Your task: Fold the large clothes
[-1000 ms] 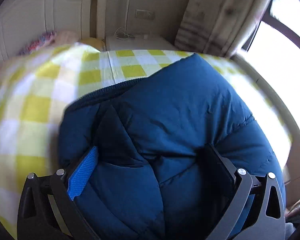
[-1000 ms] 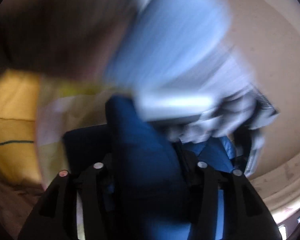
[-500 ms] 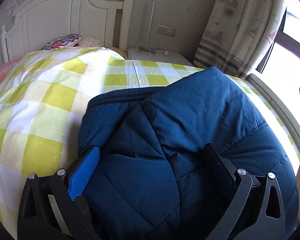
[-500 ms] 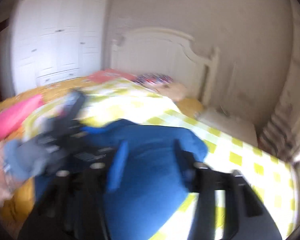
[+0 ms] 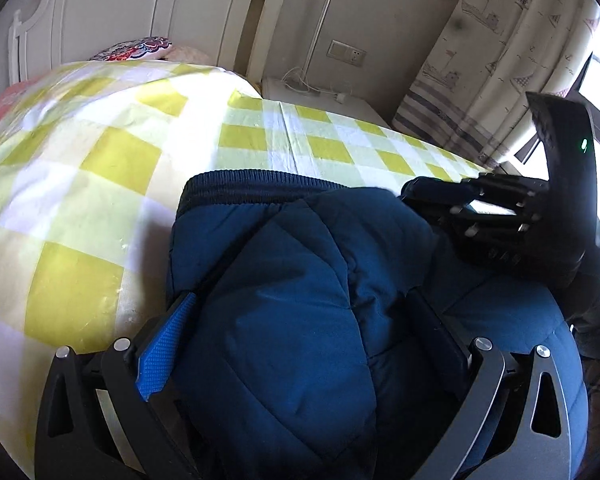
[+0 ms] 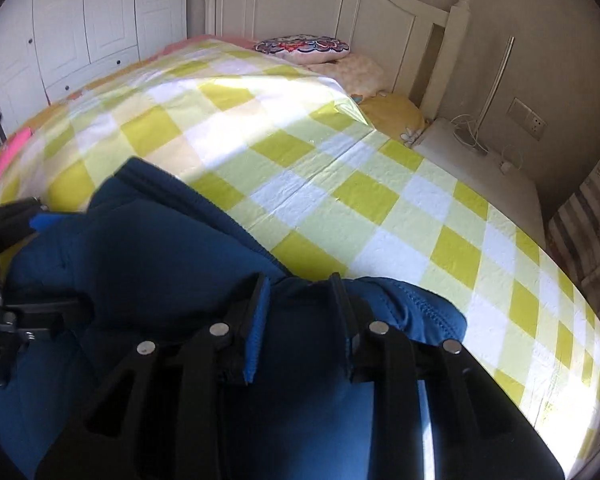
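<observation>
A dark blue padded jacket lies bunched on the yellow-and-white checked bed cover, its ribbed hem toward the headboard. My left gripper is shut on a thick fold of it, and fabric bulges out between the blue pads. In the right wrist view the jacket fills the lower left. My right gripper stands narrow, shut on a fold at the jacket's edge. The right gripper also shows in the left wrist view at the jacket's far right, and the left gripper at the right wrist view's left edge.
A white headboard and a patterned pillow lie at the bed's far end. A white nightstand with cables stands beside it, with a curtain by the window. White wardrobes and a pink item are at the left.
The right gripper swung fast across the room with blue fabric between its fingers, and its jaws narrowed. It now sits at the jacket's right side in the left wrist view. The left gripper shifted slightly.
</observation>
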